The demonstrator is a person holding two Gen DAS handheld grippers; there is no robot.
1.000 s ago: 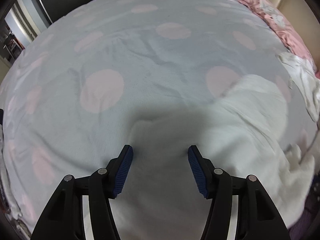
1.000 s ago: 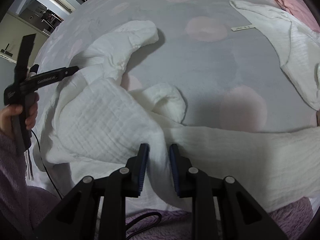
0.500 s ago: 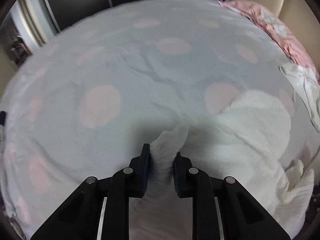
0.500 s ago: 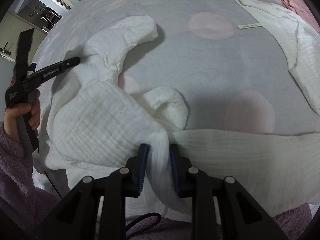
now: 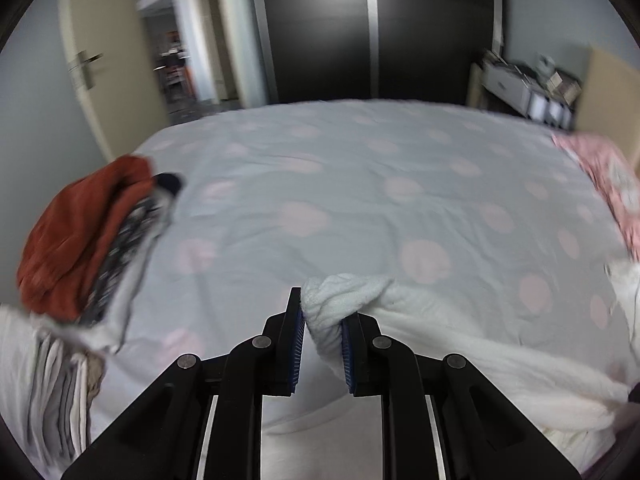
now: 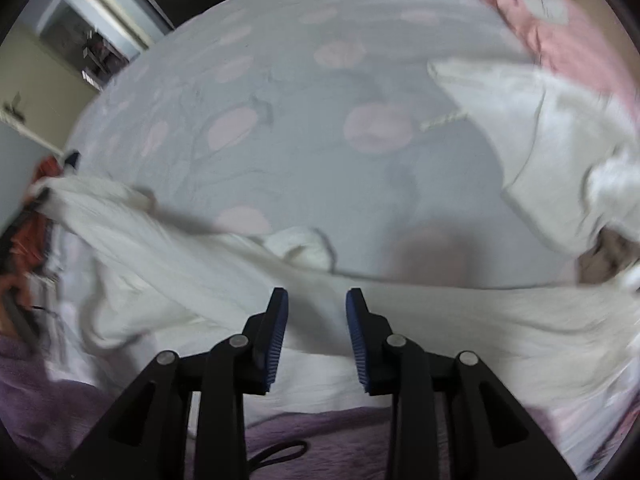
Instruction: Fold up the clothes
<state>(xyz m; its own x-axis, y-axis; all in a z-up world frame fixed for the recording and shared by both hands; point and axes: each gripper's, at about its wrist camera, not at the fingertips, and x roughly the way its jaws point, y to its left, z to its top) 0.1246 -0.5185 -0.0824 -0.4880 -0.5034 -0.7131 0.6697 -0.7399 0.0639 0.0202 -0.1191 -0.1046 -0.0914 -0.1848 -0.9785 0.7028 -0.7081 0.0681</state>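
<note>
- Bed [image 5: 360, 184]: spotted cover, white garment [image 6: 440, 312] stretched across its near edge.
- Left claw [image 5: 320, 334] is clamped on a bunched corner, lifting it; the step looks like spreading before folding.
- Right claw [image 6: 316, 320] stands apart over the cloth; next it likely needs a fresh grip.

I am looking for words and numbers, but I am not finding any I can read. A small white tag [image 6: 443, 120] is lying on the spotted bed cover [image 6: 304, 168], but it is too blurry.
</note>
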